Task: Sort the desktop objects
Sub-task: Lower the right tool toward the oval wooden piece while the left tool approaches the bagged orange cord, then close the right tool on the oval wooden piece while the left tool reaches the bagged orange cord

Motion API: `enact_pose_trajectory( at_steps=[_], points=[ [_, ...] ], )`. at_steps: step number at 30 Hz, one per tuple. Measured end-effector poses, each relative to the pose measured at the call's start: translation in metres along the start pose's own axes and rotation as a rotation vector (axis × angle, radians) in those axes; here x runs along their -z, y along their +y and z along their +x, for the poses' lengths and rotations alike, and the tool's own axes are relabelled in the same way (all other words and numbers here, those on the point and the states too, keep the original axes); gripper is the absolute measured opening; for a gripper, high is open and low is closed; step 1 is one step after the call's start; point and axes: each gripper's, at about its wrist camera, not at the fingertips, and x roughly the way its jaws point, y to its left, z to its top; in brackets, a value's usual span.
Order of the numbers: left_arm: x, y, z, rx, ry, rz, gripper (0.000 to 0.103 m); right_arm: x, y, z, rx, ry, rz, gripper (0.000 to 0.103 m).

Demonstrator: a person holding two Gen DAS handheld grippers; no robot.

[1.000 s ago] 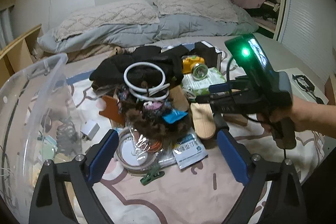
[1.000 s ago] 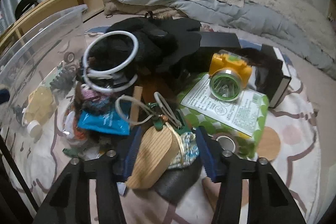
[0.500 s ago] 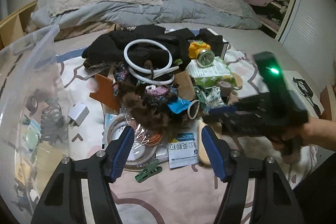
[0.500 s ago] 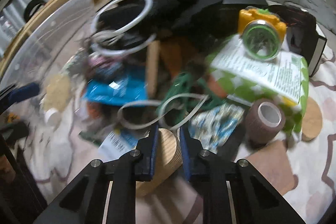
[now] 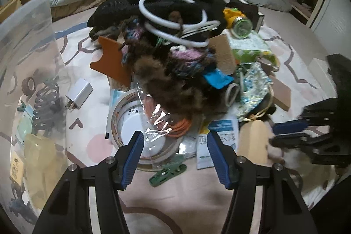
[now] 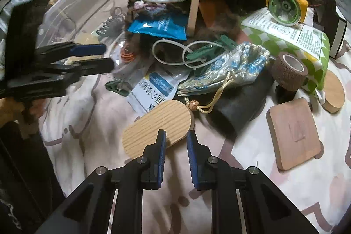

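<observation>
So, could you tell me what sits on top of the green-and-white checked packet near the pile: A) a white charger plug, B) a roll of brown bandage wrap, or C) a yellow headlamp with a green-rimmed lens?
C: the yellow headlamp with a green-rimmed lens rests on the green-and-white checked packet.

- oval wooden block (image 6: 158,125) – pale, matt, clear grain lines
- square wooden coaster (image 6: 294,133) right of the block – darker, smooth
- drawstring pouch (image 6: 228,67) behind the block – shiny woven cloth
- brown bandage roll (image 6: 289,69) right of pouch – rough, matt
- clear plastic wrap (image 5: 153,122) left of the block – glossy, crinkled
- brown fur piece (image 5: 166,84) above the wrap – fluffy
- storage bin (image 5: 28,41) far left – clear smooth plastic
</observation>
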Motion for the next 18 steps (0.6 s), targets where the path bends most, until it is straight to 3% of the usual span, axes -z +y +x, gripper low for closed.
enact_pose_trajectory(
  at_steps=[7,8,9,11,18],
  points=[
    [-0.007,0.016,0.018,-0.018,0.035,-0.099,0.047,-0.006,0.001,-0.011,-0.028,-0.034,0.013,0.02],
    [-0.008,0.016,0.017,-0.01,0.027,-0.101,0.037,-0.006,0.0,-0.012,-0.031,-0.037,0.017,0.02],
    [-0.01,0.016,0.016,-0.001,0.028,-0.106,0.036,-0.006,-0.001,-0.012,-0.032,-0.039,0.02,0.02],
    [-0.011,0.015,0.015,0.01,0.032,-0.113,0.02,-0.006,-0.004,-0.014,-0.029,-0.04,0.021,0.02],
    [-0.005,0.01,0.003,0.051,0.046,-0.085,0.014,-0.008,-0.005,-0.016,-0.005,-0.06,0.042,0.02]
  ],
)
